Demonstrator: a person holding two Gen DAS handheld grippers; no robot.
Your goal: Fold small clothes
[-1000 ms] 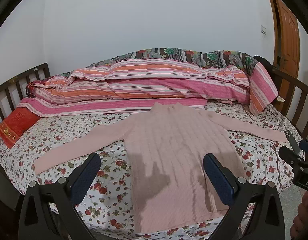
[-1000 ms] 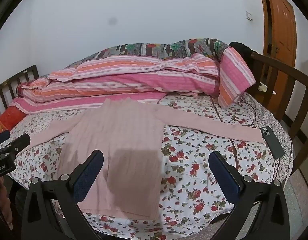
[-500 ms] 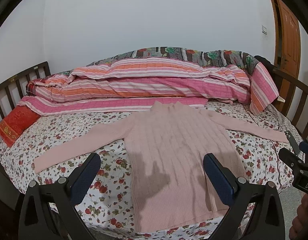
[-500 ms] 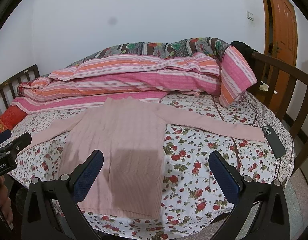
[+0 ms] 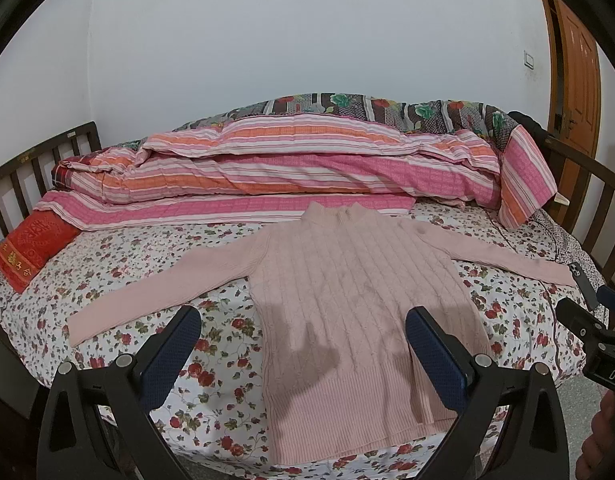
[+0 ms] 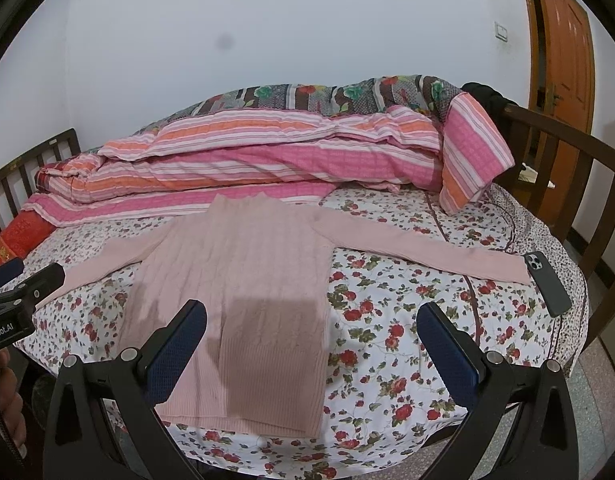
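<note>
Sweater: a pink cable-knit sweater (image 5: 359, 300) is laid flat, front up, on the flowered bedsheet (image 5: 147, 256), collar toward the striped quilt (image 5: 287, 168), hem at the near edge of the bed. Both sleeves are spread out sideways.

Right sleeve: its cuff (image 6: 507, 268) ends just beside a dark phone (image 6: 547, 282); whether the two touch can't be told.

How it'll handle: soft, floppy and light-ish, going by the knit. It's expected to sag and stretch when lifted, not slippery, nothing fragile. Probably clings a bit to the sheet, so dragging could bunch things up.

Where to grab: the cuffs or shoulder seams look like the best spots for folding the sleeves in first; the ribbed hem (image 5: 347, 412) is thicker and should be pinched easily.

Left gripper (image 5: 303, 354): held low at the bed's near edge, pointed at the lower body of the sweater, fingers wide apart, nothing between them.

Right gripper (image 6: 311, 348): held the same way, aimed at the sweater's right hem side and bare sheet, jaws spread wide too, nothing held.

Progress: no fold can be seen yet, so folding looks not started.

Watch out: the phone could get swept along if that cuff is pulled carelessly.
</note>
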